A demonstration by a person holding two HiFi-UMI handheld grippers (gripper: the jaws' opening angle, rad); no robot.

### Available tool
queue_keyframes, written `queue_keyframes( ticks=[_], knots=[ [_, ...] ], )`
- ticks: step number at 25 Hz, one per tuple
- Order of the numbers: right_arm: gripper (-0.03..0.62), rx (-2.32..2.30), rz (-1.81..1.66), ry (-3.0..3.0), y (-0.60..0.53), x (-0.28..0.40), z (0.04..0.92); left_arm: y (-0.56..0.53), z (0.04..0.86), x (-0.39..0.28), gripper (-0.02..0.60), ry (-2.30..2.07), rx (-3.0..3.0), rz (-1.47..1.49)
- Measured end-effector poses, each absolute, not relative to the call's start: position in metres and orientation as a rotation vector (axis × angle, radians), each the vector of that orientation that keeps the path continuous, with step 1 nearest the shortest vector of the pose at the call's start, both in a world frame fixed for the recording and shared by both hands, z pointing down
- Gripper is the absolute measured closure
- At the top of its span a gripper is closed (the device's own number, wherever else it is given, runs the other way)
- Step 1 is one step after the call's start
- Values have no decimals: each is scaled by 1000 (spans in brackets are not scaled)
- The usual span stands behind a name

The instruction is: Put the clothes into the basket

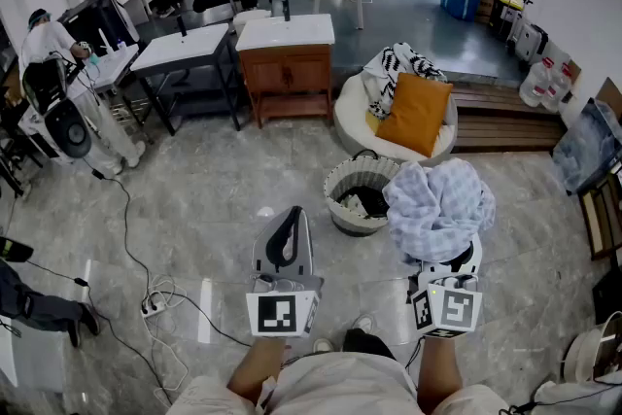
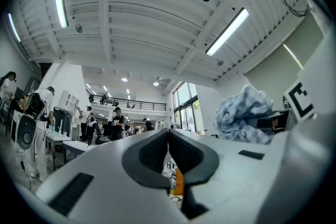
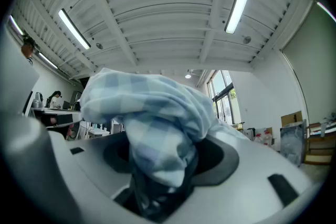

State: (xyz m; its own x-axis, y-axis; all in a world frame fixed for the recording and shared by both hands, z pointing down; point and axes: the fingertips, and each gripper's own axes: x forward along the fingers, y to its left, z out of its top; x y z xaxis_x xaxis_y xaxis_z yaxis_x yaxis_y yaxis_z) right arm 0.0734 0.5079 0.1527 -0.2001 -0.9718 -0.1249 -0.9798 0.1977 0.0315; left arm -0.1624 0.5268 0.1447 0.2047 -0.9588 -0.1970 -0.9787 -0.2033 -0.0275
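Note:
My right gripper (image 1: 445, 258) is shut on a bunched pale blue checked cloth (image 1: 437, 207), held up just right of the woven basket (image 1: 342, 182). In the right gripper view the cloth (image 3: 152, 123) fills the gap between the jaws and bulges over them. Dark clothing lies inside the basket. My left gripper (image 1: 285, 233) is shut with nothing in it, its dark pads pressed together (image 2: 168, 157), and it hangs left of and nearer than the basket. From the left gripper view the cloth (image 2: 244, 113) shows at the right.
Behind the basket sits a round white cushion seat (image 1: 352, 127) with an orange pillow (image 1: 416, 114) and a black-and-white garment (image 1: 398, 65). A wooden washstand (image 1: 286, 68) and tables stand farther back. Cables and a power strip (image 1: 151, 308) lie on the floor at left. People stand at the far left.

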Motion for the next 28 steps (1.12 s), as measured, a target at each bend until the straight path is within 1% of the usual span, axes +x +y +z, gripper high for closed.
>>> queue_keyframes(
  ticks=[12, 17, 22, 28],
  knots=[
    [347, -1914, 167, 2408, 525, 30, 155, 552, 149, -195, 574, 1897, -2319, 246],
    [344, -1900, 105, 2405, 513, 38, 146, 543, 140, -192, 574, 1925, -2313, 251],
    [344, -1878, 84, 2401, 511, 22, 171, 542, 164, -210, 574, 1927, -2307, 249],
    [341, -1850, 39, 2398, 480, 32, 179, 511, 168, -199, 574, 1937, -2313, 223]
  ],
)
